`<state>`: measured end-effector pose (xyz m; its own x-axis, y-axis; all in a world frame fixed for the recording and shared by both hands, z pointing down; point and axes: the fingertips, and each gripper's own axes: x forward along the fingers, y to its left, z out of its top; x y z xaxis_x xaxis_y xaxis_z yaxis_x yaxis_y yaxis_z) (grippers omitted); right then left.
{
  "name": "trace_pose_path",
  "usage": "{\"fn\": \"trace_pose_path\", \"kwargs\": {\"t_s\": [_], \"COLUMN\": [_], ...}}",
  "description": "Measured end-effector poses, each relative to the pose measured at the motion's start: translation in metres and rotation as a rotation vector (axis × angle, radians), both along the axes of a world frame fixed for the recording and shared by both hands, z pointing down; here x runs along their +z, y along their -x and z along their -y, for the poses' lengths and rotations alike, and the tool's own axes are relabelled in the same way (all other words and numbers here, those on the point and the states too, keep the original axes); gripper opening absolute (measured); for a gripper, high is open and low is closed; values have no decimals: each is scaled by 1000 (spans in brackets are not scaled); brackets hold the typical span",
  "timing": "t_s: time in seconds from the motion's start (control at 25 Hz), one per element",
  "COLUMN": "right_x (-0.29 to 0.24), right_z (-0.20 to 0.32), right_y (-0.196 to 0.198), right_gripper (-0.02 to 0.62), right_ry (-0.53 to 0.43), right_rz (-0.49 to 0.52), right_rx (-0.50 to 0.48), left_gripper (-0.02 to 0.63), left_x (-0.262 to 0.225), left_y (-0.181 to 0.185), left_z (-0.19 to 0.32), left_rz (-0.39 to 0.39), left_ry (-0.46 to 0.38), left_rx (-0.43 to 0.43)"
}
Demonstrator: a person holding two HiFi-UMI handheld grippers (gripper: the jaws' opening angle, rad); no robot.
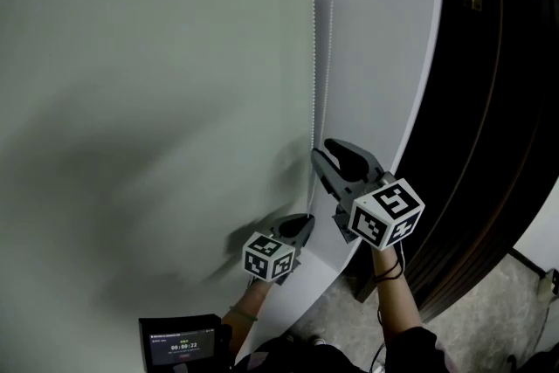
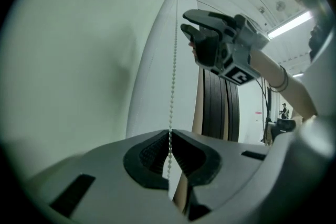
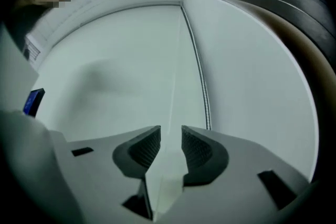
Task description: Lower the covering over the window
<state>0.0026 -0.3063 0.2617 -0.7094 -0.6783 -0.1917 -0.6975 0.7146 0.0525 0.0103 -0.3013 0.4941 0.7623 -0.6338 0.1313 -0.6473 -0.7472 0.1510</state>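
Left hand-held gripper [image 1: 303, 223]: a light grey moulded shell is seen, with rectangular slots cut into it and dark ribbed pads [image 2: 149, 157] lining the jaws.
Right hand-held gripper [image 1: 325, 151]: the same grey shell and dark ribbed lining [image 3: 143, 147] are shown; from the head view its fingers appear black.
Marker cubes: a white left cube [image 1: 269, 256] and a white right cube [image 1: 387, 211] are carried, each printed with black square markers.
Left wrist: a thin band [image 1: 244, 313] is worn.
Right wrist: a dark loop [image 1: 390, 268] is seen, possibly a cord or a strap.
Clothing: a dark garment [image 1: 349, 354] is glimpsed at the lower edge.
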Motion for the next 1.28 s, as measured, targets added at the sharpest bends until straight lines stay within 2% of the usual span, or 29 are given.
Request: {"fn": "trace_pose_path", "kwargs": {"t_s": [0.2,0.28,0.32,0.4,0.48,0.6,0.72,0.8,0.96,1.08,1.16,1.28], "right_x": [-38,-39,-37,-27,-1,55,121,162,204,207,207,208], "right_z": [13,11,6,-1,2,9,6,2,-2,-2,-4,-4], "right_y": [16,19,22,29,31,28,34,36,29,29,30,27], "right_gripper": [106,26,18,14,14,12,12,12,12,11,11,11], "right_ry": [-103,-106,-95,-56,-12,95,204,269,327,334,336,345], "right_rz": [-75,-37,4,50,15,1,-43,-52,-56,-42,-28,-13], "right_rx": [48,62,54,41,58,74,107,126,146,139,134,132], "left_gripper": [14,14,14,14,14,14,14,14,14,18,52,72], "left_x": [-2,-1,0,11,37,88,145,176,199,192,182,155], "left_y": [-2,3,8,16,16,16,25,30,31,31,34,39], "left_z": [-2,-6,-10,-18,-25,-39,-73,-96,-113,-103,-92,-74], "left_rz": [-21,-34,-34,2,67,114,239,286,254,229,206,101], "left_ry": [3,2,1,20,73,203,303,346,399,360,329,292], "left_rx": [10,12,14,29,43,49,107,133,127,106,73,20]}}
